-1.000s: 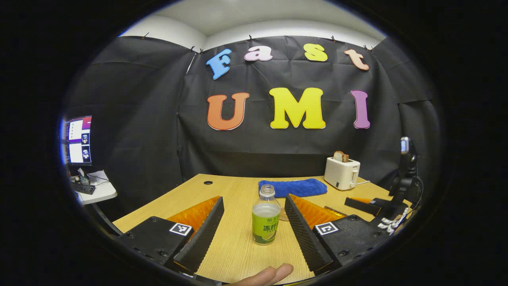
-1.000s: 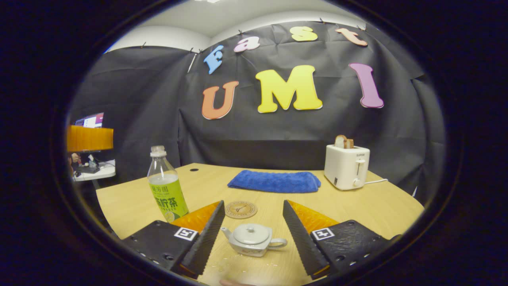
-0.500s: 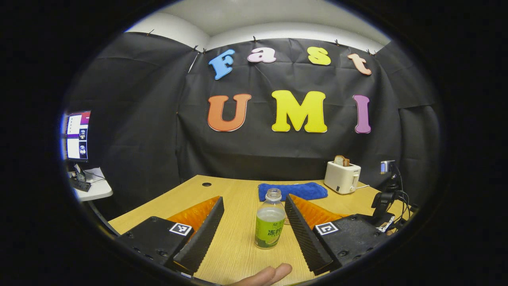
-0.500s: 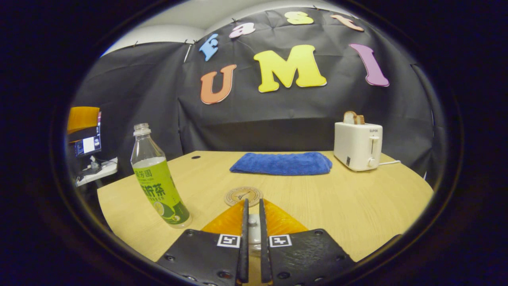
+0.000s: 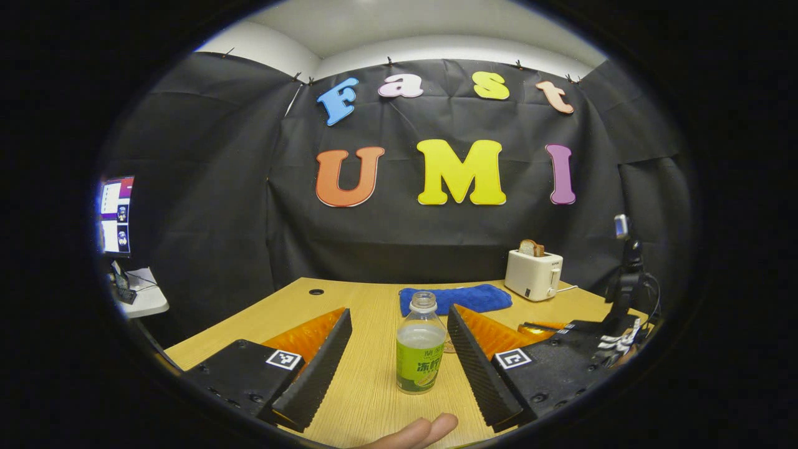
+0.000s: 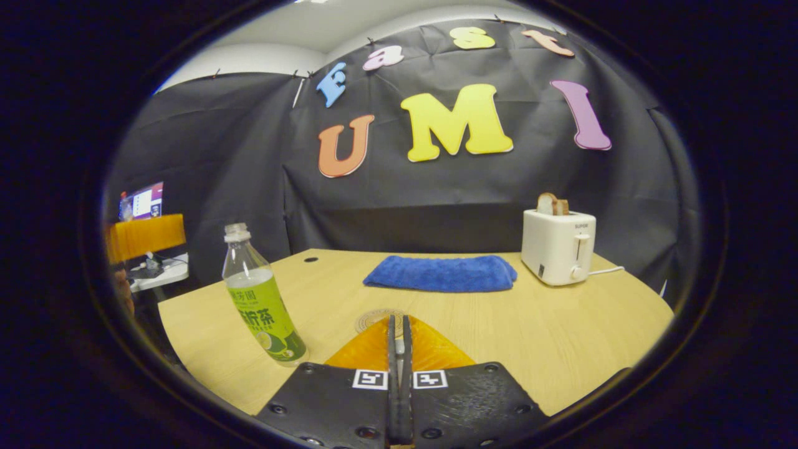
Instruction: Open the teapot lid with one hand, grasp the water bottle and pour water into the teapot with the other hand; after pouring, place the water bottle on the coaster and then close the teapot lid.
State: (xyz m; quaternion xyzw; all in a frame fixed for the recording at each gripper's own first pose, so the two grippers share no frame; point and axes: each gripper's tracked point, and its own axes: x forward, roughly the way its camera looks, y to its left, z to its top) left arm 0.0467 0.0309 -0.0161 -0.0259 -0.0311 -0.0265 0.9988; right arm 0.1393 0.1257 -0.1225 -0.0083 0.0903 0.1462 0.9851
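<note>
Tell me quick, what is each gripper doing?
Left gripper: open, water bottle between its fingers, untouched.
Right gripper: fingers shut; what they hold cannot be told.

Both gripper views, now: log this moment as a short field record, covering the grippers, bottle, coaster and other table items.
left gripper: open, fingers either side of the water bottle, not touching
right gripper: fingers nearly together; what they pinch is hidden
water bottle: upright, uncapped, partly full
coaster: bare, behind the right gripper's fingertips
blue towel: folded, far side of the table
toaster: bread in its slots
</note>
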